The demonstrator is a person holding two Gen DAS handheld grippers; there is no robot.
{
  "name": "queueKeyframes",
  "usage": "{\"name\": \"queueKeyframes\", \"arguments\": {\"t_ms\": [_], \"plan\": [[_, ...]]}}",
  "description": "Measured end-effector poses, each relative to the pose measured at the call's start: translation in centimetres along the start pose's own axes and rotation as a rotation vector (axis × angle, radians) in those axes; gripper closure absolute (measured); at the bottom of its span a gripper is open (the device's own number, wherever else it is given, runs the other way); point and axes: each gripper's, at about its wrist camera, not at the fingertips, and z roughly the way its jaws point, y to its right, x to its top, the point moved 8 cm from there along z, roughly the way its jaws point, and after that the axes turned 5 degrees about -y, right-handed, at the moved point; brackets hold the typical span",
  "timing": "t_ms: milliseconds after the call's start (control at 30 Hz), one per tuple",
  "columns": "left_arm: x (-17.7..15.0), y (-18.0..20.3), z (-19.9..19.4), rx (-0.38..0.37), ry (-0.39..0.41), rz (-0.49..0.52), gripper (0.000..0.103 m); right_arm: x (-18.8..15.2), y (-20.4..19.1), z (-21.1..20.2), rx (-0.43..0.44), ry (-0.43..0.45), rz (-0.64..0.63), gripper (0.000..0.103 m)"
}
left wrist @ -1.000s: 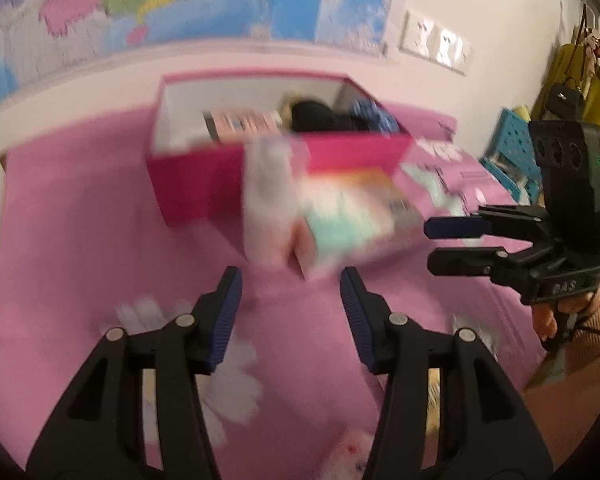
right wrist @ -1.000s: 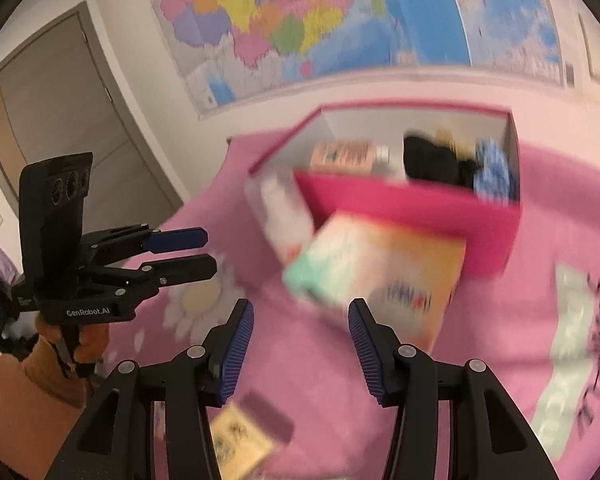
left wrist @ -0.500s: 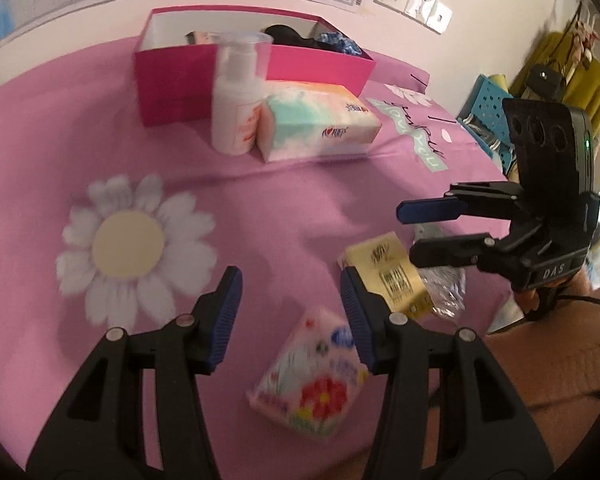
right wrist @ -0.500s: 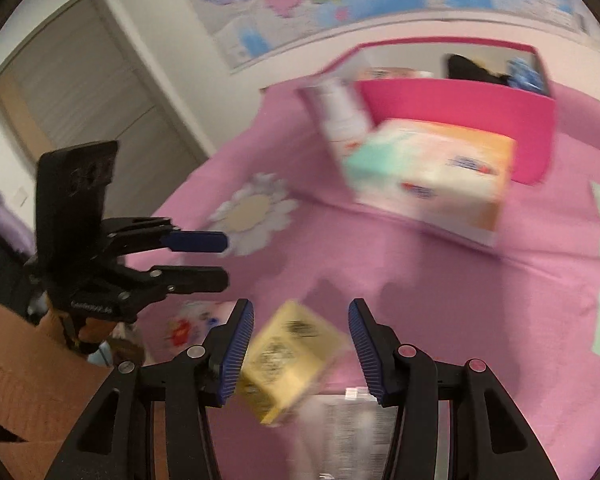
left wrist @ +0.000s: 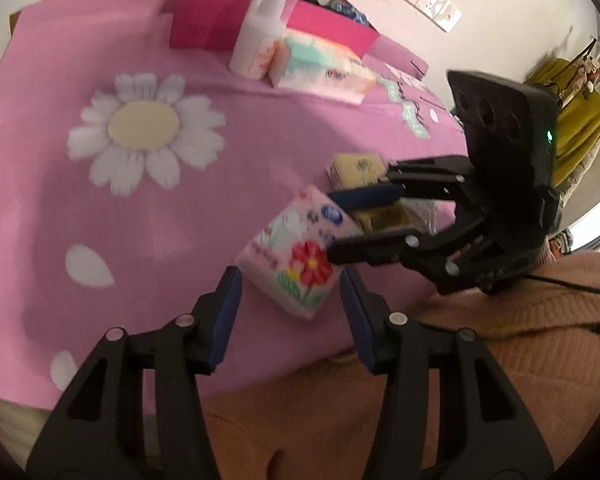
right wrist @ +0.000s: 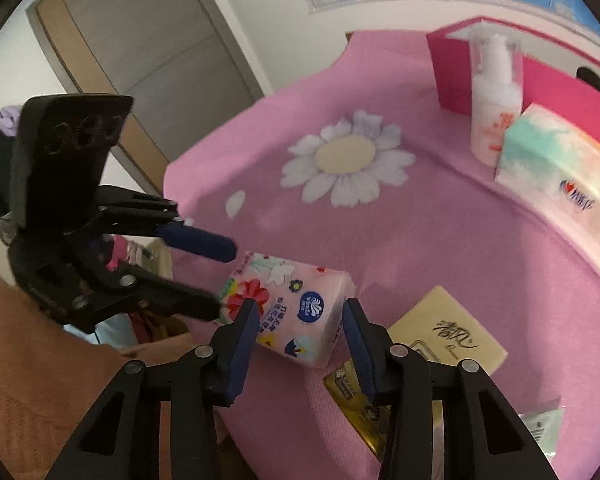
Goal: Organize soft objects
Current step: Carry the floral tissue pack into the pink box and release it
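Observation:
A pink flowered tissue pack (left wrist: 292,258) (right wrist: 296,312) lies near the front edge of the pink cloth. My left gripper (left wrist: 290,286) is open, its fingers either side of the pack's near end. My right gripper (right wrist: 298,324) is open too, straddling the pack from the other side; it shows in the left wrist view (left wrist: 340,224). Neither is closed on the pack. A yellow tissue pack (right wrist: 448,340) (left wrist: 356,168) lies beside it, with a gold pack (right wrist: 356,396) next to that.
At the back stand a magenta box (left wrist: 204,20) (right wrist: 452,76) holding dark items, a white pump bottle (left wrist: 260,36) (right wrist: 494,108) and a large pastel tissue pack (left wrist: 320,70) (right wrist: 560,176). The table edge and my orange sleeve (left wrist: 500,340) are close. A door (right wrist: 148,52) stands at left.
Both grippers dropped from the box area toward the front edge and closed in on the flowered tissue pack from opposite sides. Both stayed open.

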Motion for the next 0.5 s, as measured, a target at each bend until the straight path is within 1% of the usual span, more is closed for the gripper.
{"name": "queueKeyframes", "arguments": {"t_ms": [67, 100, 200, 300, 400, 500], "plan": [[-0.3, 0.2, 0.5, -0.025, -0.017, -0.003, 0.051, 0.0, -0.1, 0.1, 0.009, -0.004, 0.008, 0.059], [-0.3, 0.4, 0.8, -0.041, -0.023, -0.003, 0.057, 0.1, 0.0, 0.2, 0.014, -0.004, 0.011, 0.059], [-0.1, 0.2, 1.4, -0.043, -0.025, -0.013, 0.060, 0.2, 0.2, 0.1, 0.019, 0.001, 0.027, 0.059], [0.8, 0.2, 1.3, -0.064, -0.004, -0.023, 0.061, 0.5, 0.7, -0.5, 0.022, 0.021, 0.061, 0.059], [2.1, 0.7, 1.0, -0.050, 0.019, 0.014, 0.061, 1.0, 1.2, -1.5, 0.017, 0.052, 0.091, 0.059], [3.9, 1.3, 0.5, -0.057, 0.054, 0.042, 0.061, 1.7, 2.0, -3.0, -0.006, 0.104, 0.110, 0.059]]}}
